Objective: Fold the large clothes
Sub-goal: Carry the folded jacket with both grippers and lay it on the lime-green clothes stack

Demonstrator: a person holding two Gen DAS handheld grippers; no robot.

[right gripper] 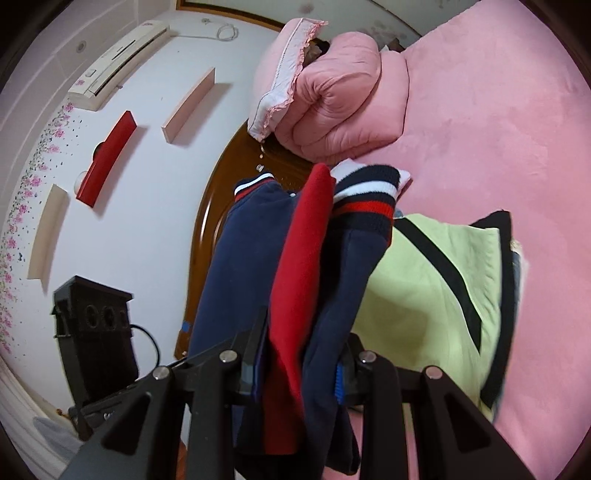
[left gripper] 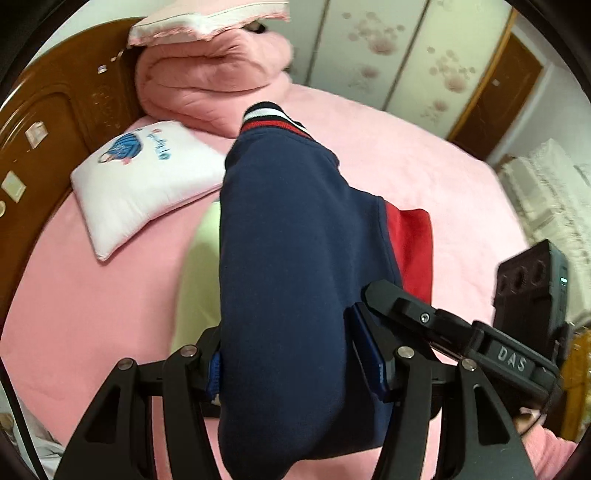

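A navy garment [left gripper: 288, 236] with a red panel [left gripper: 410, 251] and a navy, white and red striped cuff [left gripper: 273, 118] hangs above the pink bed. My left gripper [left gripper: 295, 365] is shut on a thick fold of it, the blue pads pressing from both sides. My right gripper [right gripper: 297, 365] is shut on bunched navy and red layers of the same garment [right gripper: 306, 266]. In the left wrist view the right gripper [left gripper: 443, 325] reaches in from the right and touches the cloth. A light green garment with black trim [right gripper: 424, 295] lies flat on the bed beneath.
The pink sheet [left gripper: 388, 155] covers the bed. A white pillow [left gripper: 144, 184] lies near the wooden headboard [left gripper: 55, 122]. A folded pink quilt [left gripper: 214, 81] with a pink pillow [left gripper: 207, 18] on top sits at the head. Wardrobe doors [left gripper: 406, 55] stand behind.
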